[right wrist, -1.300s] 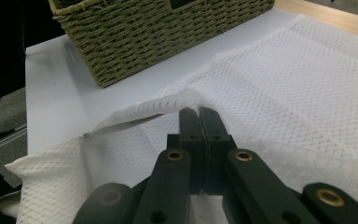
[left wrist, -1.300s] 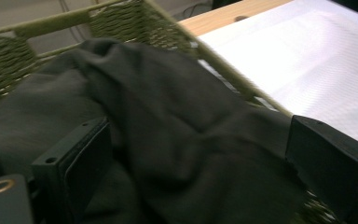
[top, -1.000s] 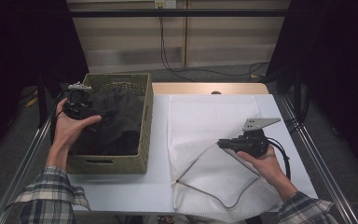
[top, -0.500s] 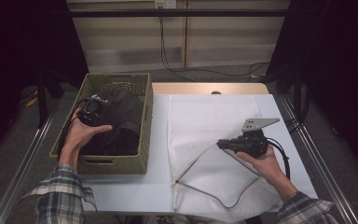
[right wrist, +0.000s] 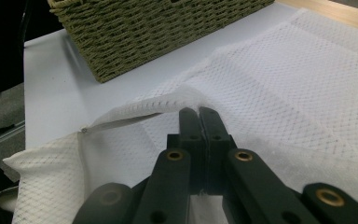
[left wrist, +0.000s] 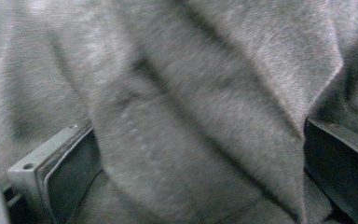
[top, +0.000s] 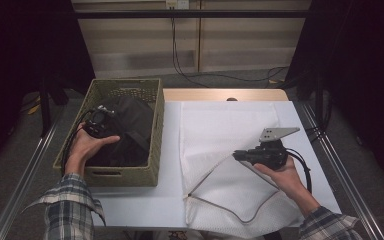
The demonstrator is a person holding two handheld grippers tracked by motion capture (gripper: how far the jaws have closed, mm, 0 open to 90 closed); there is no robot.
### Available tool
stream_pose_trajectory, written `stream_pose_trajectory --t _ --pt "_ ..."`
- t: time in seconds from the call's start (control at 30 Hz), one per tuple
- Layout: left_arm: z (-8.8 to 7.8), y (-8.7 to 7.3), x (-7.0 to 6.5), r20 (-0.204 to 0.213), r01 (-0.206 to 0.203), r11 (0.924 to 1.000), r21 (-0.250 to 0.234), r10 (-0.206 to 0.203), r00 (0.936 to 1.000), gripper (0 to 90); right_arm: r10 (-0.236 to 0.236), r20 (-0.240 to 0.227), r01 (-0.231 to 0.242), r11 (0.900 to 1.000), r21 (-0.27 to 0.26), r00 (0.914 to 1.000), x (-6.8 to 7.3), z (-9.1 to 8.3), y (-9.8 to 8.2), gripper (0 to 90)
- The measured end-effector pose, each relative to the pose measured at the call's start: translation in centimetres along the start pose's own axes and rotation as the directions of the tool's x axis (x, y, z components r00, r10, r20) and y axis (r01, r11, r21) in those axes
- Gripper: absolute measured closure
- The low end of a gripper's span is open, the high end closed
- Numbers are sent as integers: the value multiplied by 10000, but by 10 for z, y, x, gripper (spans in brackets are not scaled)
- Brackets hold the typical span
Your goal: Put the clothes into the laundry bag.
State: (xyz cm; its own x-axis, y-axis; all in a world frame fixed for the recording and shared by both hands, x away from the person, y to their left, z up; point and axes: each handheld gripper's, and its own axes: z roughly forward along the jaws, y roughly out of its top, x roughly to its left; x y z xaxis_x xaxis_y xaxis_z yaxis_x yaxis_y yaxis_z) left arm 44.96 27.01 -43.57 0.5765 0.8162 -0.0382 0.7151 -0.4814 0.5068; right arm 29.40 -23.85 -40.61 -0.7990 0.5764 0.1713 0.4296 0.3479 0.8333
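Dark garment (left wrist: 200,116): soft, limp, light — take a thick fold.
Left gripper (top: 98,120): jaws wide, fold between, in basket (top: 150,145).
Right gripper (right wrist: 199,122): clamped on mesh bag (right wrist: 279,93) edge — thin, floppy.

My left gripper (top: 99,121) is working hemmed in by the basket (top: 156,131) walls and dark cloth (left wrist: 200,116) bulging between its jaws, while bare table (top: 170,145) is lying open alongside.
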Motion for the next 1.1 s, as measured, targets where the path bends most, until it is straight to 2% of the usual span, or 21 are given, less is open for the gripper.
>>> stream_pose_trajectory --t 0.07,0.1,0.17,0.2,0.23,0.27,0.33,0.37,0.43,0.47,0.5,0.57,0.67,0.7,0.77,0.83,0.87,0.97,1.03,1.1 --pt "1 3 -1 383 258 9990 372 -272 9989 0 33 -2 -33 10000 -9 10000 0 0 0 896" --pt "0 4 -2 458 157 9988 468 -178 9988 0 11 -3 -11 10000 11 10000 -1 1 0 896" --pt "-2 6 -4 1271 95 9982 590 -170 9917 0 -10 5 10 10000 18 10000 -1 1 0 896" --pt "-3 6 -4 1482 258 9986 452 -322 9884 0 -26 26 26 10000 23 10000 -1 2 1 896" --pt "-3 7 -5 1611 262 9986 454 -332 9864 0 -27 19 27 10000 14 10000 -2 2 1 896" --pt "-2 7 -8 1647 564 9979 330 -611 9845 0 24 6 -24 10000 3 10000 -2 2 1 896" --pt "-1 8 -6 1643 256 9985 482 -332 9858 0 10 52 -10 10000 53 10000 -3 3 1 896" --pt "0 8 -8 1524 269 9983 521 -346 9877 0 -1 44 1 10000 68 10000 -4 3 1 896" --pt "4 8 -9 1151 -58 9981 606 -13 9934 0 32 53 -32 10000 67 10000 -5 4 1 896" --pt "7 8 -12 936 76 9985 545 -127 9955 0 30 54 -31 10000 75 10000 -5 4 1 896" --pt "7 8 -12 882 -176 9974 697 114 9960 0 41 48 -41 10000 73 10000 -5 4 1 896" --pt "11 7 -13 678 -292 9977 614 250 9974 0 -5 14 5 10000 82 10000 -4 5 1 896" --pt "15 6 -18 296 -486 9958 779 465 9985 0 -43 18 43 10000 70 10000 -3 5 1 896" --pt "16 7 -19 133 -461 9951 879 451 9989 0 -44 12 44 10000 67 10000 -3 5 2 896" --pt "17 12 -22 -174 -554 9886 1401 584 9981 2 -63 -7 63 10000 55 10000 -3 5 2 896" --pt "19 19 -27 -476 -277 9795 1998 380 9981 49 -107 -21 107 9999 53 9999 -3 5 2 896" --pt "19 22 -28 -575 -375 9725 2298 520 9970 63 -109 -7 109 9999 57 9999 -3 5 2 896" --pt "16 27 -27 -704 -292 9667 2544 486 9963 143 -76 61 75 10000 59 10000 -4 4 1 896" --pt "15 27 -26 -879 -259 9725 2316 475 9950 217 -71 22 71 10000 20 10000 -4 3 1 896" --pt "12 28 -26 -839 -183 9738 2265 382 9957 284 -64 71 64 10000 10 10000 -4 1 1 896"
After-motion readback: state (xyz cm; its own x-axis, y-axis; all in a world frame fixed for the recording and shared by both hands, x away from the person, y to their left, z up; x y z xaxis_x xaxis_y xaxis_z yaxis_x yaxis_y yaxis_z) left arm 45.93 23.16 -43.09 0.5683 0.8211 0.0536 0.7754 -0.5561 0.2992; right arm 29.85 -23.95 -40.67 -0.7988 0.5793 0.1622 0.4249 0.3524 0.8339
